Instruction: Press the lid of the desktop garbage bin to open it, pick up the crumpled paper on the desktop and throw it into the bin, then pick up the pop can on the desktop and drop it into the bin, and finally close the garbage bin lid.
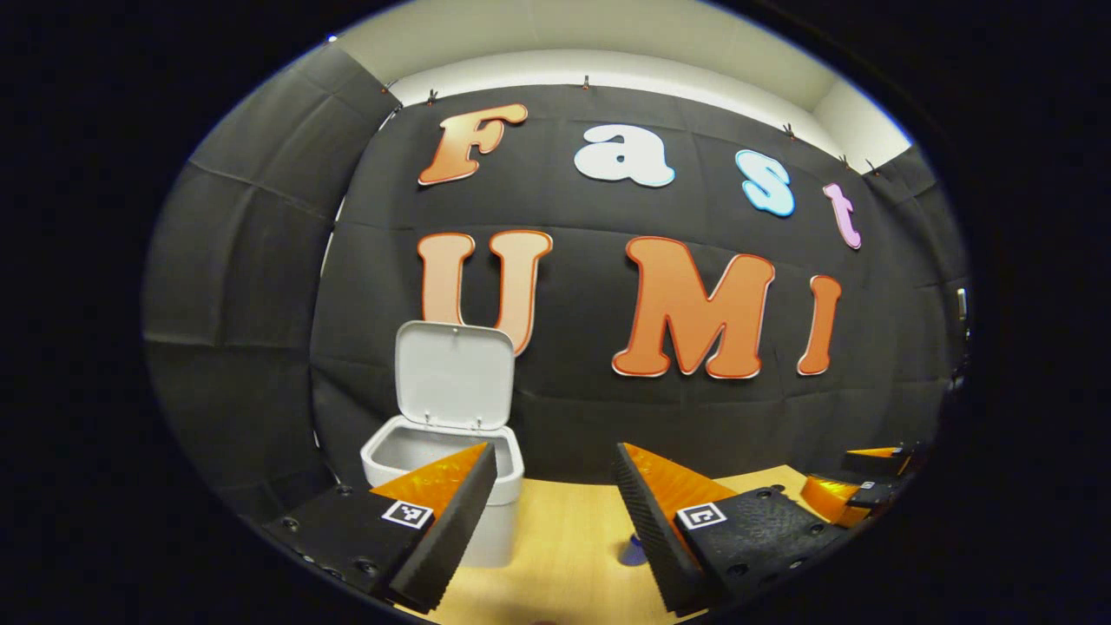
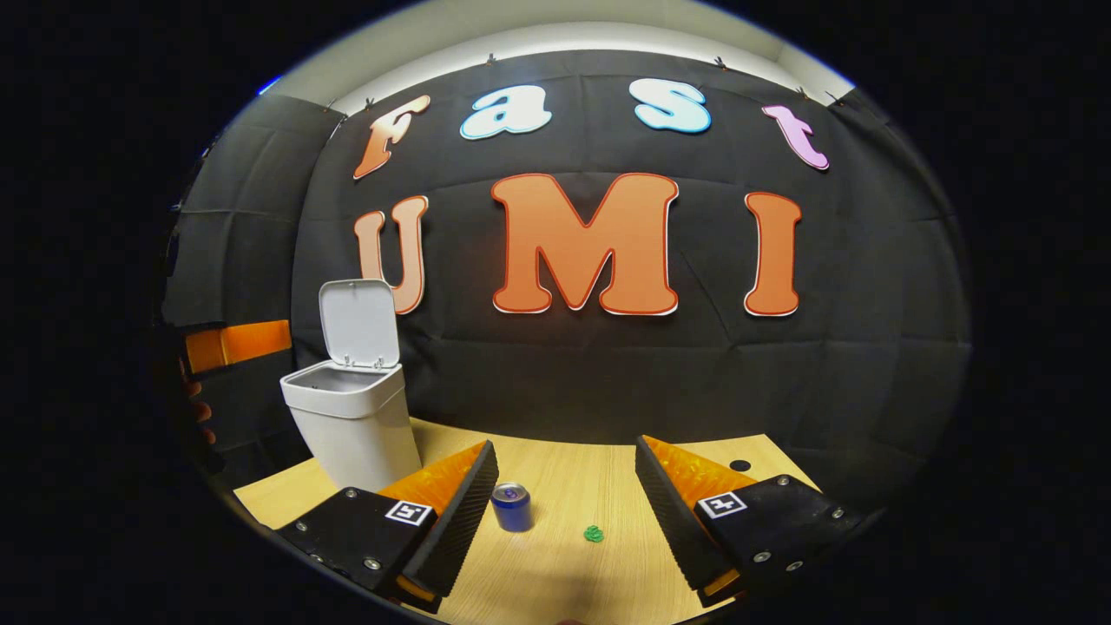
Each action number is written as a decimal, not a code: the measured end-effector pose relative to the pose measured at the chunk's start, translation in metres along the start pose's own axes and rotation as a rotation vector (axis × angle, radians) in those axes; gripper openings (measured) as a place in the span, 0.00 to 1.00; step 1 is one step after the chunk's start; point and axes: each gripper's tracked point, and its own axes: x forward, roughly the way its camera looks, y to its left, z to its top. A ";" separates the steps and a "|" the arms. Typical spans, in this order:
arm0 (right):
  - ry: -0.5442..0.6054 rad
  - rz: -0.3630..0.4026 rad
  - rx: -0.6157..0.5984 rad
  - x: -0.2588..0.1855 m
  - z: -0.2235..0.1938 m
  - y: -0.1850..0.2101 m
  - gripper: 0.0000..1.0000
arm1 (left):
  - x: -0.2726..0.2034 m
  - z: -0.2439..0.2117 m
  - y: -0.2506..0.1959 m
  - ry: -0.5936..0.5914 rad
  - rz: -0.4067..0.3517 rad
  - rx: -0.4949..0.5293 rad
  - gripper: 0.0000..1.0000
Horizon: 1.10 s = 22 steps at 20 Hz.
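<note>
Bin: the garbage bin [image 2: 351, 425] is standing left of our right jaws, its lid [image 2: 359, 323] already raised, so the pressing step looks done.
Left gripper [image 1: 555, 486]: we are holding its jaws spread, empty, the bin just behind its left finger.
Pop can [image 2: 511, 507]: it is standing upright between our right jaws, nearer the left finger.
Paper: a small green crumpled paper [image 2: 594, 533] is lying between the right jaws, apart from the can.
Right gripper [image 2: 564, 486]: jaws spread, empty.
Next: we judge the paper comes first; lower and close on it.
</note>
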 end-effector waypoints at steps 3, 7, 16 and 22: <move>0.009 0.003 -0.010 0.003 -0.008 -0.002 0.95 | -0.011 -0.013 -0.011 0.027 0.018 0.013 0.90; 0.018 0.005 -0.002 0.002 -0.010 -0.001 0.95 | -0.024 -0.010 -0.035 0.013 0.008 0.073 0.95; -0.091 -0.048 0.010 -0.016 0.025 -0.010 0.95 | -0.025 -0.035 -0.056 0.037 -0.017 0.083 0.94; -0.076 -0.051 0.009 -0.020 0.017 -0.012 0.95 | -0.028 -0.039 -0.068 0.043 -0.053 0.077 0.95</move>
